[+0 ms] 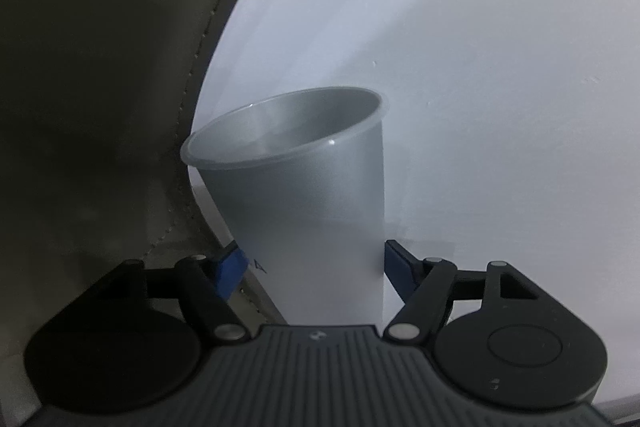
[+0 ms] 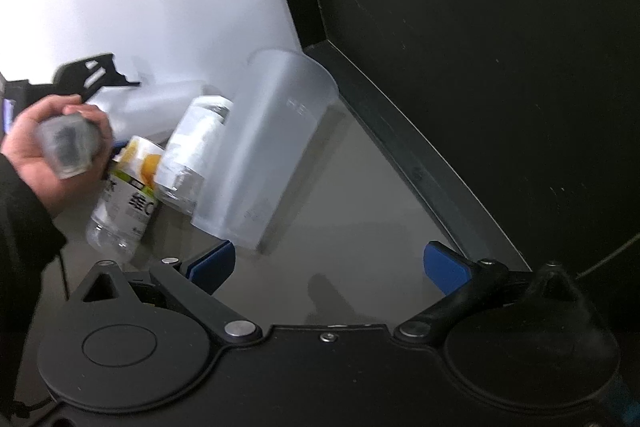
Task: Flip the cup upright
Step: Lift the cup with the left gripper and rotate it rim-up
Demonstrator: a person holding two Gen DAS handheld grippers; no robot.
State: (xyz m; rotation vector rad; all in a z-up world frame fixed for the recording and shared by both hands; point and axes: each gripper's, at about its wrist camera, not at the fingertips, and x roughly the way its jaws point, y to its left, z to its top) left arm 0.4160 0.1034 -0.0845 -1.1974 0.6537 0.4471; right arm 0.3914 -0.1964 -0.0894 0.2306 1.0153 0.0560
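Here, my left hand-held gripper [image 1: 314, 263] clamps the cup [image 1: 304, 195] near its base, mouth up, tilted, against the white wall [image 1: 480, 47].
My right hand-held gripper [image 2: 328, 267] hangs open over the desk [image 2: 360, 227], beside a second cup [image 2: 264, 151] and two bottles [image 2: 124, 203].

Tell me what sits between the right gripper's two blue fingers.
Nothing is gripped: in the right wrist view the right gripper is open over bare grey tabletop; the frosted cup stands beyond its left finger.
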